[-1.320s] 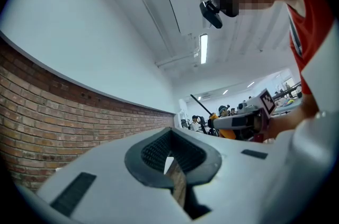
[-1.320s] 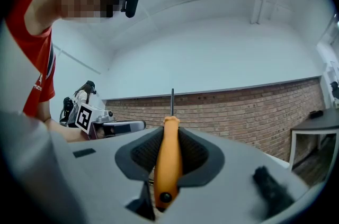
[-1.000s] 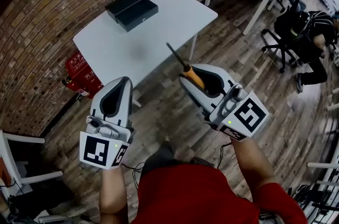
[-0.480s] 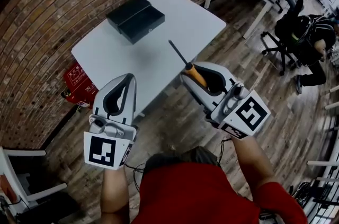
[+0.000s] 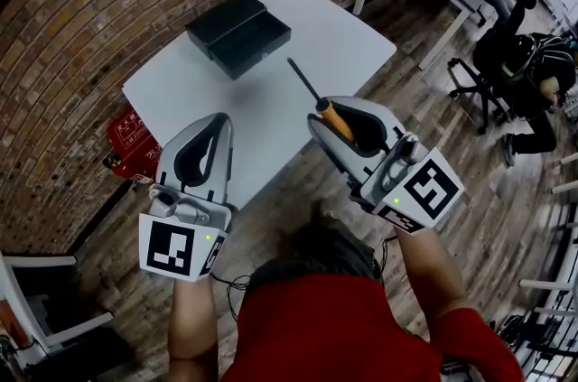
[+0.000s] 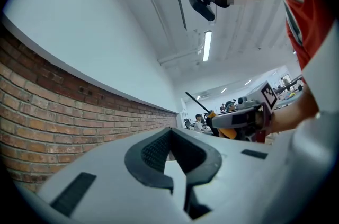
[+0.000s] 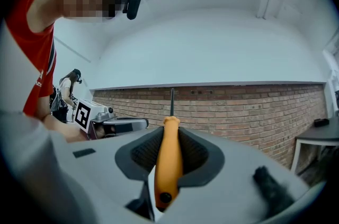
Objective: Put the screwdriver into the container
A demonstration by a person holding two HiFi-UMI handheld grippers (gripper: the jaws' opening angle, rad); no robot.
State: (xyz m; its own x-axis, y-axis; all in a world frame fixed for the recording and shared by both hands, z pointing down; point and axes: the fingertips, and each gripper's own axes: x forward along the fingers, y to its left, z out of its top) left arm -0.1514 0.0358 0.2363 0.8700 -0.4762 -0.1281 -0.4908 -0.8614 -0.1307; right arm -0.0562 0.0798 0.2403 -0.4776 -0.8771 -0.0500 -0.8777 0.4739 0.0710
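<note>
Head view: above and behind the left tongs (image 5: 209,125) and right tongs (image 5: 336,111), facing steeply down onto bench (image 5: 262,100) and floor (image 5: 298,186). Each gripper view: close behind its own jaws, tilted upward toward brick wall (image 7: 238,106) and ceiling (image 6: 238,48), with the opposite tongs in frame.

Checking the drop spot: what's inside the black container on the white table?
The black container looks open: only a dark interior, nothing discernible in it. Its near wall hides part of the floor.

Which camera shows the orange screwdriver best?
The right gripper view: the screwdriver sits big and centred, pinched in the right gripper's tongs. The head view shows it from above, smaller; the left gripper view shows it tiny, far off.
</note>
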